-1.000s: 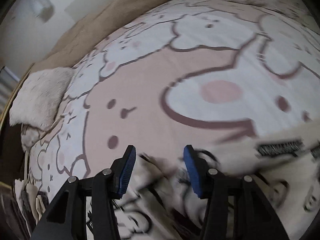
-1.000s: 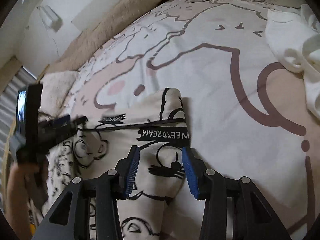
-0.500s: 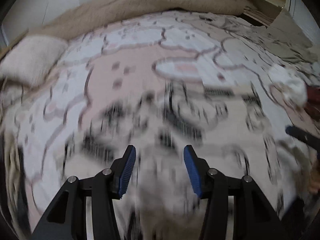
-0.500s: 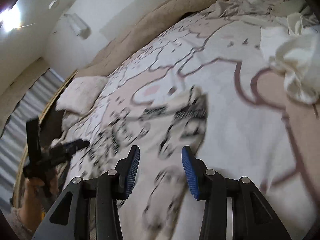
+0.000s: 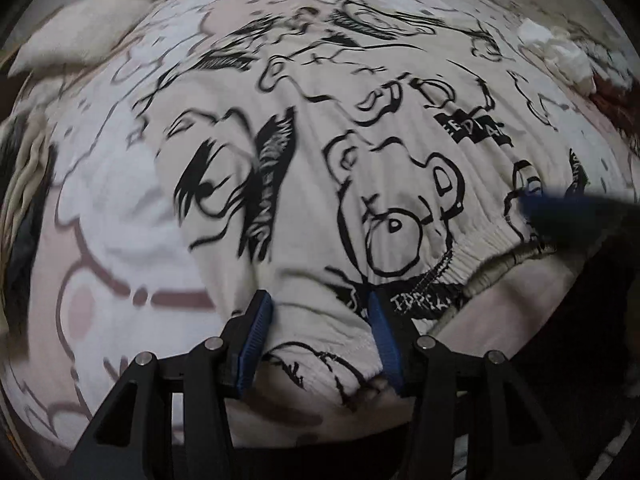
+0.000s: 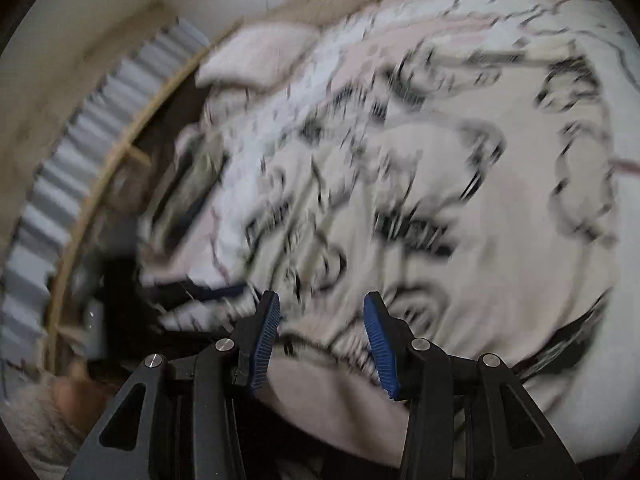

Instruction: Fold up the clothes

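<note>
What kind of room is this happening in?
Most likely a bedroom: a bed with a cartoon-printed duvet, a fluffy pillow at its head, and printed trousers spread on it for folding.

Bed (image 5: 132, 256) under cartoon-print cover; pale pillow (image 6: 256, 58); possibly pleated blinds (image 6: 48, 216) beside.

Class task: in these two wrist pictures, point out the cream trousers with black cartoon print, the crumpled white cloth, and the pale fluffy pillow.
Cream trousers with black cartoon print (image 5: 400, 184): left wrist view, bear drawing.
Crumpled white cloth (image 5: 560, 52): left wrist view, its middle.
Pale fluffy pillow (image 6: 260, 56): right wrist view, top face.
</note>
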